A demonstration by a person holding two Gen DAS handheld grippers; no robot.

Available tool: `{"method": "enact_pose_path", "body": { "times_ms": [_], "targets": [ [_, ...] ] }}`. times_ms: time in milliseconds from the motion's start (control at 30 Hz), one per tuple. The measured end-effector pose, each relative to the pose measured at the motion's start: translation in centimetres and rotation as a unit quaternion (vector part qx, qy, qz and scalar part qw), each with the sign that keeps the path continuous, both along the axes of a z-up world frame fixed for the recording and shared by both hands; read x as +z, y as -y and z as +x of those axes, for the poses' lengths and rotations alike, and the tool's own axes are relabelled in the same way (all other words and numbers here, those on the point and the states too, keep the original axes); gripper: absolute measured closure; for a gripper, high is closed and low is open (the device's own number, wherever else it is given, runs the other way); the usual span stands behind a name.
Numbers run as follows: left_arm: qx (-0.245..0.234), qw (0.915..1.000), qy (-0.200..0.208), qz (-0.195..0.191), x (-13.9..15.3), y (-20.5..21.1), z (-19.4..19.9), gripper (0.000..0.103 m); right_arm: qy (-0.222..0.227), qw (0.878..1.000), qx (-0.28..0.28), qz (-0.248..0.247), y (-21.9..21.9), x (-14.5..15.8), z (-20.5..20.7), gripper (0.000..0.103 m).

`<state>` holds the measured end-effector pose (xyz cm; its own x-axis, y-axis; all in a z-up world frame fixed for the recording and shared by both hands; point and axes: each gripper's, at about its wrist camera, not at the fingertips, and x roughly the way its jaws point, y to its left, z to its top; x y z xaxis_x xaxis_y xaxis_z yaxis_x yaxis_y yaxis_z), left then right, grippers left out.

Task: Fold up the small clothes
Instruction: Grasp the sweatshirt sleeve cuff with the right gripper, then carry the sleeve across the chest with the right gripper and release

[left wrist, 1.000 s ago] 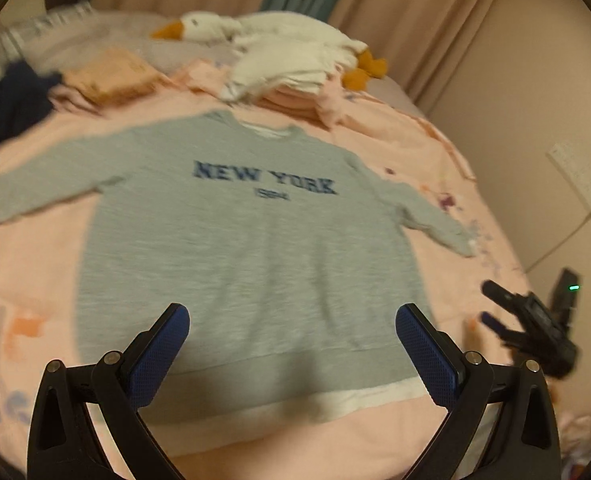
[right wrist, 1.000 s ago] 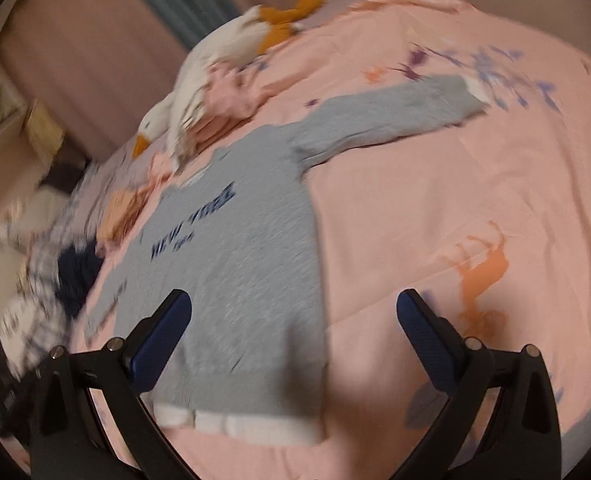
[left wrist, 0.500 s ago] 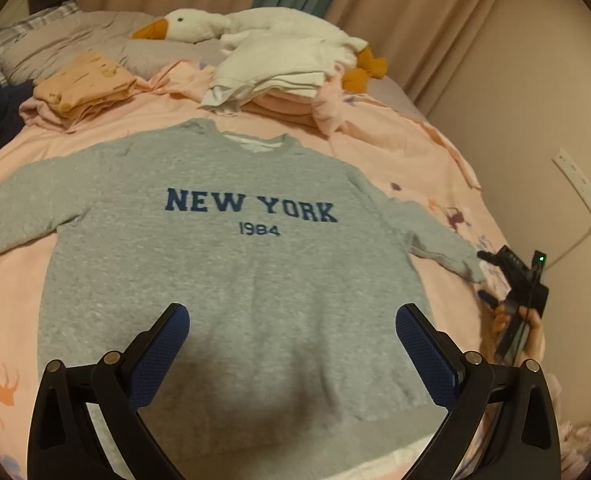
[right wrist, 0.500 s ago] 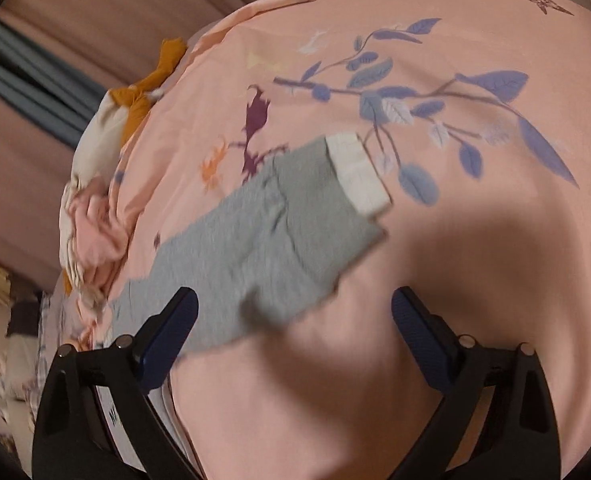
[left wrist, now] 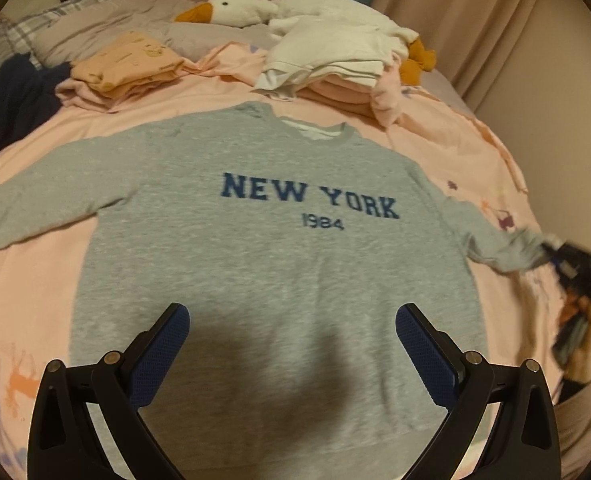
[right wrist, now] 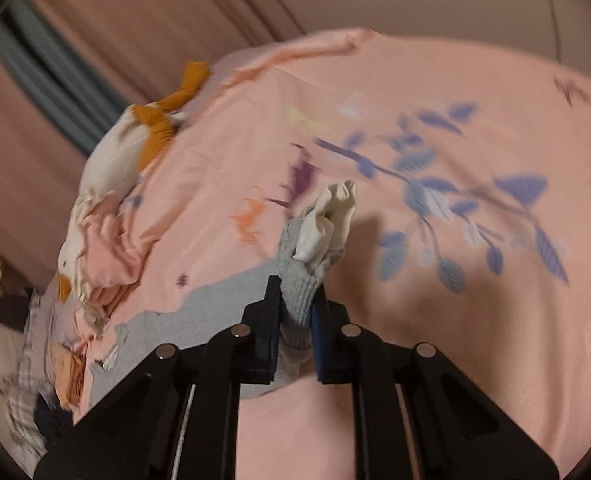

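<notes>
A grey "NEW YORK 1984" sweatshirt (left wrist: 263, 264) lies flat, front up, on the pink bed sheet (left wrist: 35, 292), sleeves spread out. My left gripper (left wrist: 291, 344) is open and empty above its lower body. My right gripper (right wrist: 295, 312) is shut on the end of the sweatshirt's right sleeve (right wrist: 299, 292), whose white cuff (right wrist: 331, 216) sticks up past the fingers. In the left wrist view the right gripper (left wrist: 575, 264) shows at the sleeve end, far right, blurred.
Beyond the collar lie folded piles: orange clothes (left wrist: 131, 64), white and pink clothes (left wrist: 335, 68). A white goose plush (left wrist: 255, 8) lies behind them. Dark clothing (left wrist: 11, 100) sits far left. A wall (left wrist: 567, 92) borders the bed's right side.
My right gripper has closed on the sleeve end and lifted the cuff off the sheet. My left gripper stays open and has moved a little closer over the sweatshirt.
</notes>
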<state>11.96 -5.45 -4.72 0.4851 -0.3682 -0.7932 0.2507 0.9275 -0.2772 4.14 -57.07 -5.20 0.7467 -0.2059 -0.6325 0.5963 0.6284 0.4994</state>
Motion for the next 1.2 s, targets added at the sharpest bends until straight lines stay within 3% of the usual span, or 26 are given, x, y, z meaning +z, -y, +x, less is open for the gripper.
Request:
{"method": "enact_pose_path", "body": {
  "times_ms": [200, 433, 533, 667, 833, 933, 1000, 1067, 1200],
  "targets": [
    [0.022, 0.9997, -0.003, 0.011, -0.2, -2.5, -0.5, 0.001, 0.002, 0.991, 0.084, -0.103, -6.5, 7.1, 3.7, 0.089],
    [0.054, 0.9982, -0.021, 0.013, -1.1, -6.2, -0.3, 0.001, -0.022, 0.965, 0.177, -0.194, -16.4, 9.6, 10.5, 0.089],
    [0.070, 0.9972, -0.028, 0.003, -1.6, -7.9, -0.1, 0.001, -0.035, 0.950, 0.217, -0.222, -20.9, 8.9, 12.9, 0.089],
    [0.082, 0.9960, -0.035, -0.005, -2.2, -9.4, 0.1, 0.001, -0.071, 0.918, 0.281, -0.271, -27.9, 6.1, 16.3, 0.089],
    [0.090, 0.9952, -0.037, -0.002, -2.6, -10.2, 0.7, 0.001, -0.158, 0.865, 0.351, -0.322, -34.2, -0.5, 18.9, 0.086],
    [0.100, 0.9943, -0.037, 0.000, -2.9, -10.6, 1.2, 0.001, -0.198, 0.844, 0.382, -0.321, -35.6, -3.5, 19.2, 0.078],
    [0.105, 0.9936, -0.041, 0.000, -3.2, -10.9, 1.7, 0.001, -0.202, 0.841, 0.398, -0.307, -35.8, -4.0, 18.8, 0.062],
    [0.110, 0.9930, -0.044, 0.000, -3.3, -11.0, 2.0, 0.001, -0.186, 0.846, 0.405, -0.293, -35.6, -3.3, 18.2, 0.055],
    [0.113, 0.9931, -0.031, 0.005, -3.1, -11.2, 1.9, 0.001, -0.112, 0.874, 0.412, -0.232, -32.8, -0.4, 16.0, 0.047]
  ]
}}
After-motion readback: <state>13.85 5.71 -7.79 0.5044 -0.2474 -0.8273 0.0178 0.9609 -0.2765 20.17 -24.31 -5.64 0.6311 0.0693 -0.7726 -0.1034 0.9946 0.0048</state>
